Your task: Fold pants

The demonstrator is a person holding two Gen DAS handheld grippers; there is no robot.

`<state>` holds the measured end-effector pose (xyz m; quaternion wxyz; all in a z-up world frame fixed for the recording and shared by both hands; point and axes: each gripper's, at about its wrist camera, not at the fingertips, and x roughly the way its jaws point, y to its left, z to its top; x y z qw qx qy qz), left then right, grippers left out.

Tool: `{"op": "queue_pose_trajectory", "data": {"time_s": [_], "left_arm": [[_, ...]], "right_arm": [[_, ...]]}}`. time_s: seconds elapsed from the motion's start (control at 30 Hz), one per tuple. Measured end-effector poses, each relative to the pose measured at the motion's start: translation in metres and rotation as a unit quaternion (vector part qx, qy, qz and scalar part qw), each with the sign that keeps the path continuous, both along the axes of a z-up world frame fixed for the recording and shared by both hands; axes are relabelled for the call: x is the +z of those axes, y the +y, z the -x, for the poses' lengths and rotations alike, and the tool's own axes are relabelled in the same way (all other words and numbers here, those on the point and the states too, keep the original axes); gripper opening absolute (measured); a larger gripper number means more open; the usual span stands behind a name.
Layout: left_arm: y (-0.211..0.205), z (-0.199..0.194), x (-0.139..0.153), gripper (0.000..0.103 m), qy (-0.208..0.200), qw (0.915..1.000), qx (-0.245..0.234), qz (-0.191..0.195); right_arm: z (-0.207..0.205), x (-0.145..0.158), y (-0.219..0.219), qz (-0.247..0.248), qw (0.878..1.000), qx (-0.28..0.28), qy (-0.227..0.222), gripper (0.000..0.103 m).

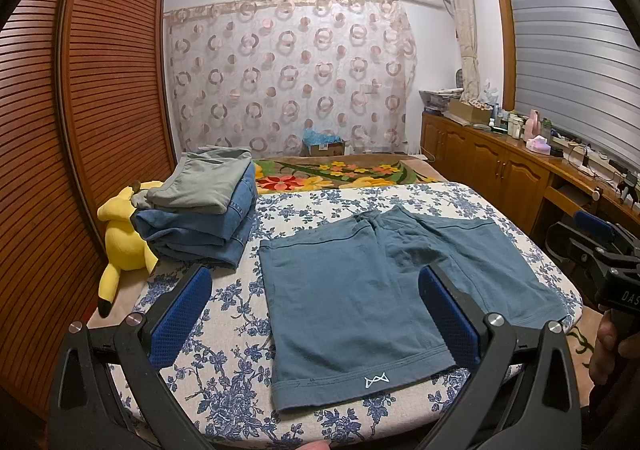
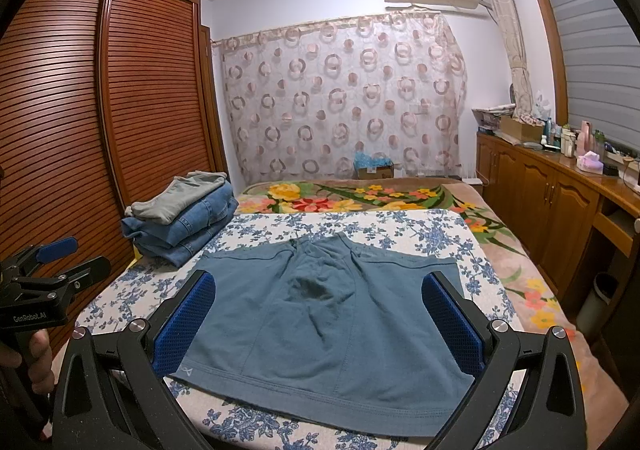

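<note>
Left wrist view, read from the left: a yellow plush toy [image 1: 122, 238] lies at the bed's edge, then a stack of folded clothes [image 1: 204, 205], grey on denim, then the teal shorts [image 1: 360, 290] spread flat on the blue-flowered board [image 1: 224, 382], both legs pointing toward the camera, waistband at the far side. The left gripper [image 1: 314, 318] hovers over the near left leg hem with its jaws spread wide, holding nothing. At the far right edge the right gripper [image 1: 596, 246] shows beside a hand [image 1: 612, 346]. Right wrist view gives the same order: the left gripper at the left edge, the stack [image 2: 184, 217], the shorts [image 2: 332, 322] central, and the right gripper [image 2: 316, 322] above the near hem, likewise wide open and empty.

Folding looks not yet begun; this appears to be the approach before the first grasp. Next, I judge, each claw must drop to the cloth and pinch a hem or side edge cleanly, taking both layers, so one leg can be carried across onto the other.
</note>
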<state>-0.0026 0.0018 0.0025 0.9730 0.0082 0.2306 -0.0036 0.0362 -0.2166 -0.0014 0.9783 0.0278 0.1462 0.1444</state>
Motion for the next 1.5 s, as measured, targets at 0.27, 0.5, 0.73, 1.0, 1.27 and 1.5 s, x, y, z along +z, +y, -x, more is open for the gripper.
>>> {"op": "queue_pose_trajectory", "data": {"time_s": [0.27, 0.5, 0.73, 1.0, 1.27, 1.5], "left_arm": [[-0.002, -0.007, -0.003, 0.103, 0.019, 0.9998, -0.007, -0.006], [-0.013, -0.017, -0.010, 0.103, 0.047, 0.9987, -0.017, 0.000], [-0.003, -0.035, -0.033, 0.103, 0.078, 0.9967, -0.023, 0.006], [-0.003, -0.051, -0.052, 0.103, 0.110, 0.9932, -0.034, 0.013], [-0.002, -0.065, -0.058, 0.103, 0.121, 0.9917, -0.043, -0.004], [-0.003, -0.078, -0.069, 0.103, 0.141, 0.9879, -0.065, -0.001]], "right_arm": [[-0.002, -0.002, 0.000, 0.001, 1.000, -0.001, 0.005, 0.103], [-0.007, -0.006, -0.002, 0.007, 1.000, -0.002, 0.021, 0.103], [-0.019, -0.008, -0.006, 0.016, 0.999, -0.004, 0.036, 0.103], [-0.035, -0.013, -0.020, 0.029, 0.998, -0.020, 0.060, 0.103], [-0.055, -0.014, -0.037, 0.039, 0.996, -0.039, 0.077, 0.100], [-0.078, -0.013, -0.049, 0.049, 0.992, -0.041, 0.111, 0.088]]}}
